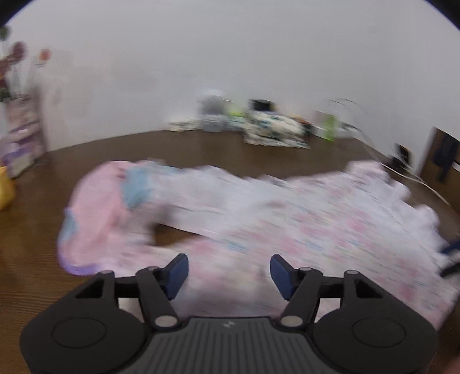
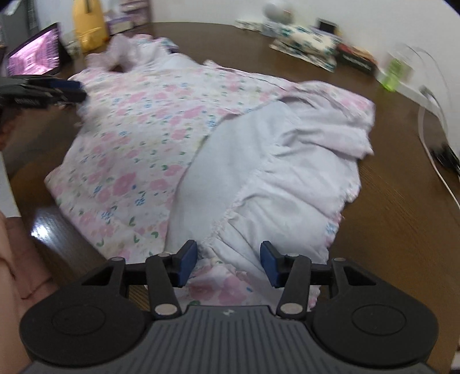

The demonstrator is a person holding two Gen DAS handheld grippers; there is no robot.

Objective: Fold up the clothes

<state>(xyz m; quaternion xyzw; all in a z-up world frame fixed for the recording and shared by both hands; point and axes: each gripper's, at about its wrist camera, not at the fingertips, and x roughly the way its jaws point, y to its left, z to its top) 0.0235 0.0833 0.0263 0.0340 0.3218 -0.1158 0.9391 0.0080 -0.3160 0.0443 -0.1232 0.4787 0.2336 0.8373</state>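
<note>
A pink floral garment [image 1: 316, 224] lies spread on the brown wooden table [image 1: 34, 259], blurred in the left wrist view. In the right wrist view the same garment [image 2: 129, 138] has its pale lining and ruffled hem [image 2: 273, 184] turned up on the right. My left gripper [image 1: 229, 273] hovers open over the garment's near edge with nothing between its pads; it also shows at the garment's left edge [image 2: 69, 90]. My right gripper [image 2: 228, 263] is open over the ruffled hem, with fabric lying under the gap between its pads and not pinched. Its tip shows at the right edge [image 1: 450, 256].
A folded floral cloth [image 2: 304, 40] and small items line the table's far side by the wall. A yellow container [image 2: 87, 26] and a lit screen [image 2: 34, 54] stand at the far left. A white cable [image 2: 431, 138] runs along the right. A person's hand [image 2: 17, 259] is at the lower left.
</note>
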